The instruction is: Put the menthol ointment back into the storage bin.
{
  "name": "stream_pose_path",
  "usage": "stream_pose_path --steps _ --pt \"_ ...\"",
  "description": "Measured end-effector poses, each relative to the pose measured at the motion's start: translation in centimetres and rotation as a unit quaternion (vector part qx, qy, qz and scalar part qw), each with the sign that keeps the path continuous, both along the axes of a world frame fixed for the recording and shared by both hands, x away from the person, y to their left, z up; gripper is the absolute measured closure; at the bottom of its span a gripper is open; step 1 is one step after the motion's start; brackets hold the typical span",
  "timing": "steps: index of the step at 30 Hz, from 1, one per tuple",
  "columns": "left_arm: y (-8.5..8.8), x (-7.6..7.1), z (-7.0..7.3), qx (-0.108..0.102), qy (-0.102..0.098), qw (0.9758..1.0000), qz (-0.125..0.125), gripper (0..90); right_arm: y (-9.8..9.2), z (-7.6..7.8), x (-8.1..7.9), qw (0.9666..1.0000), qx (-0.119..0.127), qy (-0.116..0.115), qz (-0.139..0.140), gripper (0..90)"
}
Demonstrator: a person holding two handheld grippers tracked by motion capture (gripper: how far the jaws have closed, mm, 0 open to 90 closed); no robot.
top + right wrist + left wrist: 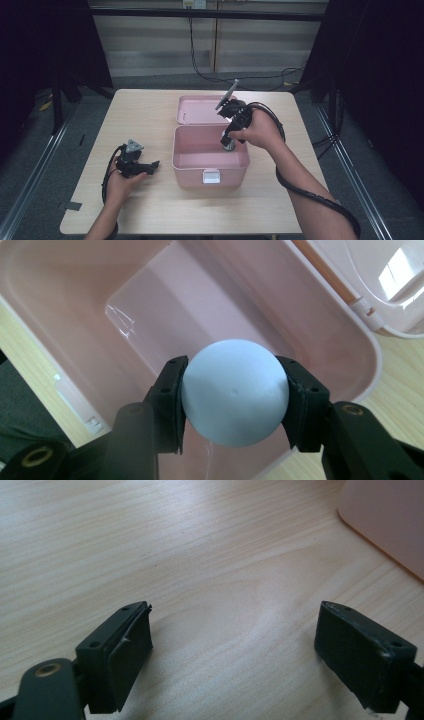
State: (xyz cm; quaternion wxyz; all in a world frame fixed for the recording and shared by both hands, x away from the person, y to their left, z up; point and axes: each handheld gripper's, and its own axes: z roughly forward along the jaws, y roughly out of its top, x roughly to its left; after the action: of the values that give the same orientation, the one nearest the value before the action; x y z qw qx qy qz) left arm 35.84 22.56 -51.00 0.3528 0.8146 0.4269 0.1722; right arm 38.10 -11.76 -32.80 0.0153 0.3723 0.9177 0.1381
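Over pink box (320, 325): unmarked ball (234, 392).

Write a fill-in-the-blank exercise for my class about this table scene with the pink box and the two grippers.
1. The right gripper is shut on a pale blue ____.
2. It holds it above the open pink ____, whose lid lies folded back.
3. The left gripper has its jaws ____ with nothing between them.
4. The left gripper sits low over the wooden ____.

Missing words: ball; box; open; table.
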Motion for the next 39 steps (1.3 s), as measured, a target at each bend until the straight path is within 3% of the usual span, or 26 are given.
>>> stream_pose_path --steps 16,29,39 --pt "0.0 0.0 0.0 0.000 -0.001 1.0000 0.000 14.7 1.4 -1.9 0.6 0.9999 -0.005 0.008 0.006 50.3" --pt "0.0 0.0 0.0 -0.003 -0.001 1.0000 0.002 14.7 2.4 -3.1 0.8 0.9999 -0.014 0.005 0.000 50.3" --pt "0.0 0.0 0.0 -0.003 -0.001 1.0000 0.001 14.7 2.7 -4.0 1.0 0.9997 -0.015 0.017 -0.014 50.3"
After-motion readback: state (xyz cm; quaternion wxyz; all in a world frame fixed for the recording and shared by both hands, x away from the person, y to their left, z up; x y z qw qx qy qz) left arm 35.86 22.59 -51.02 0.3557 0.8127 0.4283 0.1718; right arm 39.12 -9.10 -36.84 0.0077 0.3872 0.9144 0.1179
